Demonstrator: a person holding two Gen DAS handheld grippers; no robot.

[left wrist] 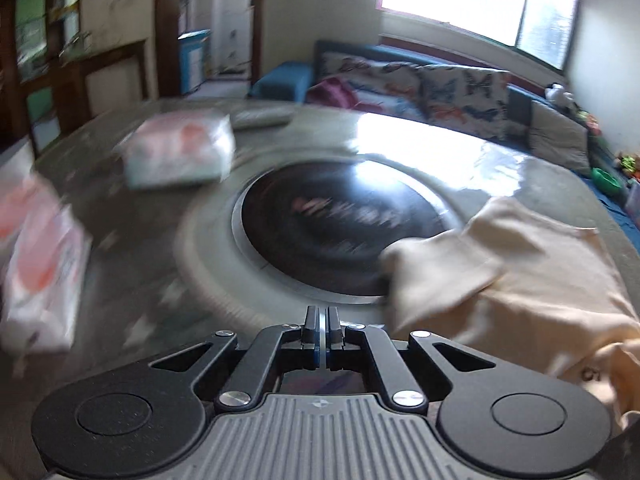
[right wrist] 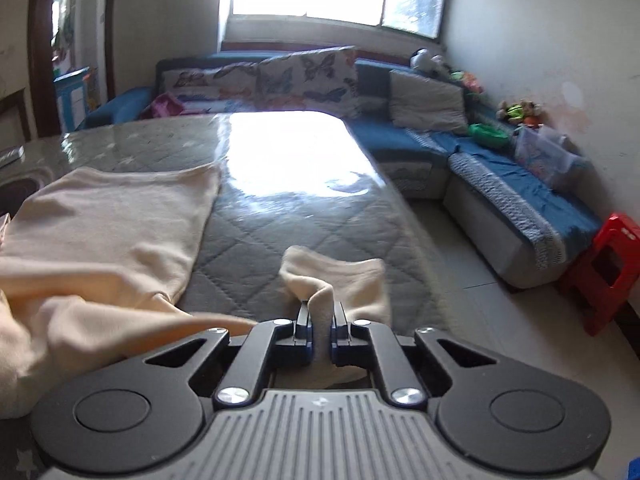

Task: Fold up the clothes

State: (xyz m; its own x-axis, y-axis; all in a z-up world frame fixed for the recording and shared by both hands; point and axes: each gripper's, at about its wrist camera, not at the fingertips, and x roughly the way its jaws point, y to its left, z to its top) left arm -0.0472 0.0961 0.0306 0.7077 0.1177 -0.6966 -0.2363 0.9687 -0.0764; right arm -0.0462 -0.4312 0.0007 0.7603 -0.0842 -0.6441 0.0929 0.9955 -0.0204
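While one big table (right wrist: 280, 216) with a gray quilted cover fills the middle of both views, one long blue sofa (right wrist: 500, 184) runs behind it and along the wall. One cream garment (right wrist: 108, 232) lies spread on the table, on the left side in the right wrist view. One round black plate (left wrist: 336, 228) is set into the table top, and one corner of the garment lies over its edge. Two soft white packs with pink print rest on the table: one pack (left wrist: 180, 156) near the far side and one pack (left wrist: 40, 264) at the left edge, both blurred. One red stool (right wrist: 604, 268) stands on the floor beside the sofa. Two grippers show. The right gripper (right wrist: 321, 312) pinches one fold of the cream cloth between its jaws, near the table's front. The left gripper (left wrist: 321, 320) has its jaws pressed together with nothing between them, just beside the garment.
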